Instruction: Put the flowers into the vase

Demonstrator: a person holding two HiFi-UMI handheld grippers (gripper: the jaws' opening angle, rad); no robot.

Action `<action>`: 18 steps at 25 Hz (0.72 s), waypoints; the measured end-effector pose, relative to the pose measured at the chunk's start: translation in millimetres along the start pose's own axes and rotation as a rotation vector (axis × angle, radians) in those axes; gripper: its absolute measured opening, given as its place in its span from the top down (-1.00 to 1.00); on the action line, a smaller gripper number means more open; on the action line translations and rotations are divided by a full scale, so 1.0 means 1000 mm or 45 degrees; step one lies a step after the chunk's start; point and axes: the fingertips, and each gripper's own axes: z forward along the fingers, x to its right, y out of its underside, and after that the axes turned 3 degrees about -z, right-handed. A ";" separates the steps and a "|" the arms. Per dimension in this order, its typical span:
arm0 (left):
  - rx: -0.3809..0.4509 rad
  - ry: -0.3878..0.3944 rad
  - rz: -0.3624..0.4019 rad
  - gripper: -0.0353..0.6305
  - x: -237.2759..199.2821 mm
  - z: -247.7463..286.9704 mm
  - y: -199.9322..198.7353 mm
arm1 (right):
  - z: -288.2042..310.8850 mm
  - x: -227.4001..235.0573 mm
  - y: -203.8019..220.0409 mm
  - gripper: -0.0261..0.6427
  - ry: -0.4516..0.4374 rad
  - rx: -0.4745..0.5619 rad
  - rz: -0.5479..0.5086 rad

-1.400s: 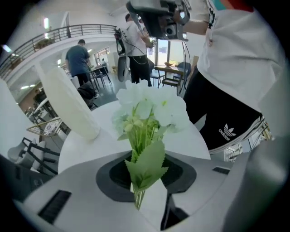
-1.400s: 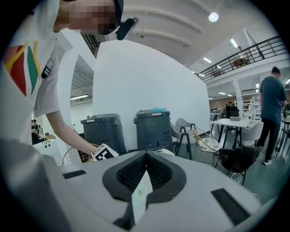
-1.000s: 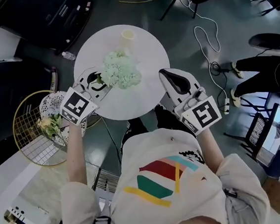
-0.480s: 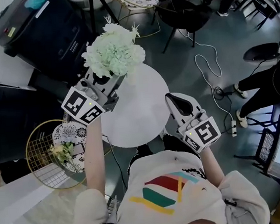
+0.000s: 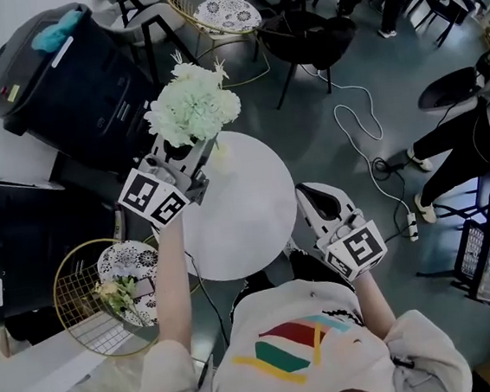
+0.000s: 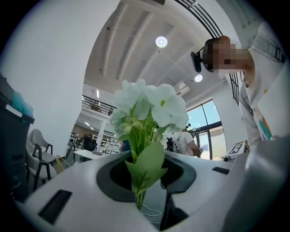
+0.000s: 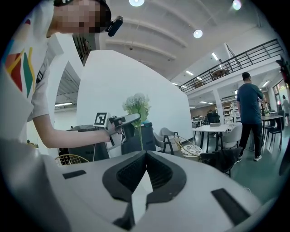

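Note:
A bunch of pale green flowers (image 5: 192, 107) is held up above the far left edge of the round white table (image 5: 248, 221). My left gripper (image 5: 190, 149) is shut on its stems, heads pointing up. In the left gripper view the thin stems (image 6: 140, 195) run between the pads, with a green leaf (image 6: 147, 166) and the blooms (image 6: 152, 106) above them. My right gripper (image 5: 309, 192) is shut and holds nothing at the table's right edge; its view shows the jaws (image 7: 145, 156) closed and the raised flowers (image 7: 137, 105) beyond. No vase shows clearly; the left gripper and flowers cover the table's far edge.
A black case (image 5: 67, 75) stands beyond the table at the left. A gold wire chair with a patterned cushion and a small bouquet (image 5: 116, 291) is at the near left, another chair (image 5: 217, 13) behind. A cable (image 5: 359, 105) lies on the floor; a seated person (image 5: 474, 136) is at the right.
My left gripper has lifted the flowers off the tabletop and now holds them upright above the far left edge. The right gripper has shifted only slightly along the table's right edge.

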 end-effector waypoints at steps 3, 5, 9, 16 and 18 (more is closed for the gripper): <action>-0.028 -0.020 0.012 0.51 -0.008 0.001 0.016 | 0.004 0.002 0.003 0.89 0.002 -0.016 0.001; -0.029 -0.040 0.000 0.50 -0.016 0.001 0.026 | 0.008 0.003 0.005 0.89 0.000 -0.025 0.002; -0.037 -0.058 -0.016 0.51 -0.028 0.000 0.046 | 0.017 0.003 0.013 0.89 -0.011 -0.056 0.002; -0.071 -0.051 0.007 0.50 -0.033 0.000 0.080 | 0.028 0.015 0.031 0.89 -0.005 -0.126 0.002; -0.084 -0.059 0.002 0.50 -0.033 0.000 0.092 | 0.028 0.017 0.037 0.89 -0.005 -0.150 0.002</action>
